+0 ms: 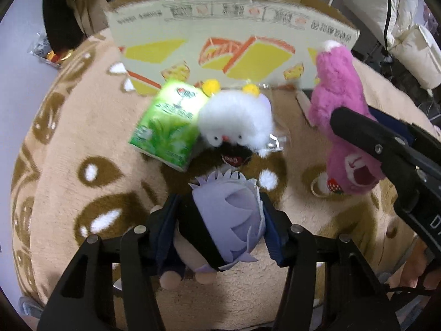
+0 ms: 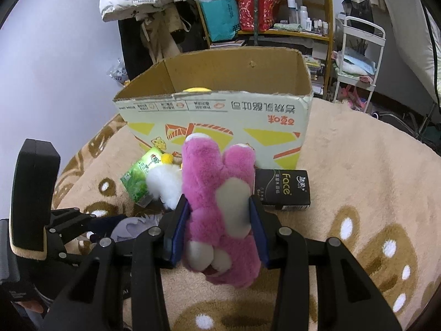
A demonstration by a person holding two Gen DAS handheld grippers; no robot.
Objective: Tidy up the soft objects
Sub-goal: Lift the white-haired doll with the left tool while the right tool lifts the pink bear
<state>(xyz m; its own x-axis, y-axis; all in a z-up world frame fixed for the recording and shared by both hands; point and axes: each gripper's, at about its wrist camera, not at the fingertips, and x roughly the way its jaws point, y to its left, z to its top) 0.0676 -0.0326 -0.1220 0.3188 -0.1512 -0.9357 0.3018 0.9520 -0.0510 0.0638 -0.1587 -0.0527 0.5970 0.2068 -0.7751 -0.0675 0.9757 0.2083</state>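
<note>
Both hands loaded. My right tool [image 2: 219, 230] is clamped on the pink bear [image 2: 217, 207], pads pressed into its belly, the toy lifted and hanging head down toward me, legs up toward the cardboard box [image 2: 215, 115]. My left tool [image 1: 219, 226] has a small doll with pale purple hair [image 1: 220, 220] between its pads; the pads look pressed against the sides of the head.

The box stands open-topped at the far edge of the tan patterned blanket [image 2: 358, 179] (something yellow already shows inside it). On the blanket, against the box's near wall: a green tissue pack [image 1: 165, 127], a white fluffy toy [image 1: 237, 121] touching it, and a black tissue pack [image 2: 282, 189] just beside the box's right corner.

Risks, as I judge them:
- The two tools are close together; carrying both toys to the box at once could knock them into each other.
- The bear's legs could catch the near rim if I go in low, and it may drop outside.
- The doll is held by its head only; soft stuffing may let it slip out mid-carry.
</note>
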